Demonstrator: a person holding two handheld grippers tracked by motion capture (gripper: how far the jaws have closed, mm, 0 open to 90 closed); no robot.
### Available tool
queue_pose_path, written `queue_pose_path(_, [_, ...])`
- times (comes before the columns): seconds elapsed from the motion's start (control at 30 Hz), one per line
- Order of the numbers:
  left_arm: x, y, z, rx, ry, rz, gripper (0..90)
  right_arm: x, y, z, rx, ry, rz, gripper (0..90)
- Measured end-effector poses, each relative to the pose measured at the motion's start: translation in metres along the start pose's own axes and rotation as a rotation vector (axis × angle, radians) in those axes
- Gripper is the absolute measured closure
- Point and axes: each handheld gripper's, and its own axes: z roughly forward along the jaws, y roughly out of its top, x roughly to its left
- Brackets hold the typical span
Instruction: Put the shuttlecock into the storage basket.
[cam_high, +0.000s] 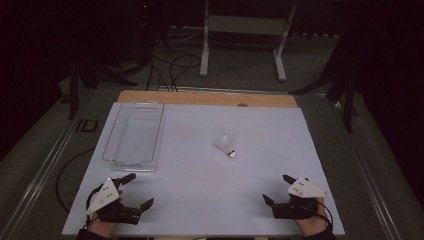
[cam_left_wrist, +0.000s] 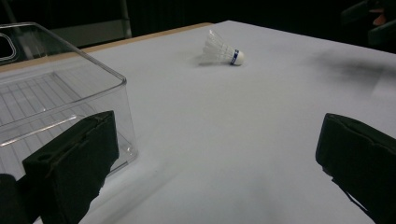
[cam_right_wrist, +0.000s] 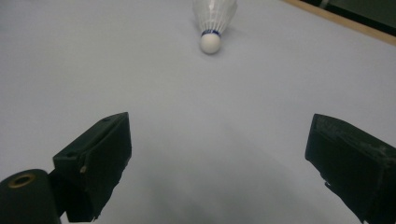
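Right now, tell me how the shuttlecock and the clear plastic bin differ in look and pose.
The shuttlecock is opaque white with a blue band near its cork, while the clear plastic bin is see-through with a ribbed floor. The shuttlecock lies on its side near the table's middle; the bin stands upright and open-topped toward the left edge. The shuttlecock is far smaller than the bin. Both rest on the white tabletop, touched by neither tongs.

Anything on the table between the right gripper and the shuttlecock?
Nothing: in the right gripper view, only bare white table lies between the open right gripper and the shuttlecock.
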Motion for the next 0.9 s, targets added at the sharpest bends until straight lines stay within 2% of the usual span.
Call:
queue_pose_path(0.1, [0.0, 0.0, 0.0, 0.001, 0.0, 0.0, 0.0, -0.003, 0.005, -0.005, -0.005, -0.009, 0.025, 7.2])
queue_pose_path(0.3, [0.0, 0.0, 0.0, -0.001, 0.001, -0.001, 0.0, -0.006, 0.015, -0.012, 0.0, -0.031, 0.017, 7.2])
queue_pose_path(0.37, [0.0, 0.0, 0.0, -0.002, 0.0, 0.0, 0.0, -0.007, 0.02, -0.013, 0.016, -0.044, 0.022, 7.2])
queue_pose_path(0.63, [0.0, 0.0, 0.0, -0.004, -0.003, -0.002, 0.0, -0.015, 0.036, -0.016, 0.001, -0.057, 0.046, 7.2])
queue_pose_path(0.9, [0.0, 0.0, 0.0, -0.003, -0.003, 0.003, 0.0, -0.016, 0.051, -0.013, 0.001, -0.065, 0.041, 7.2])
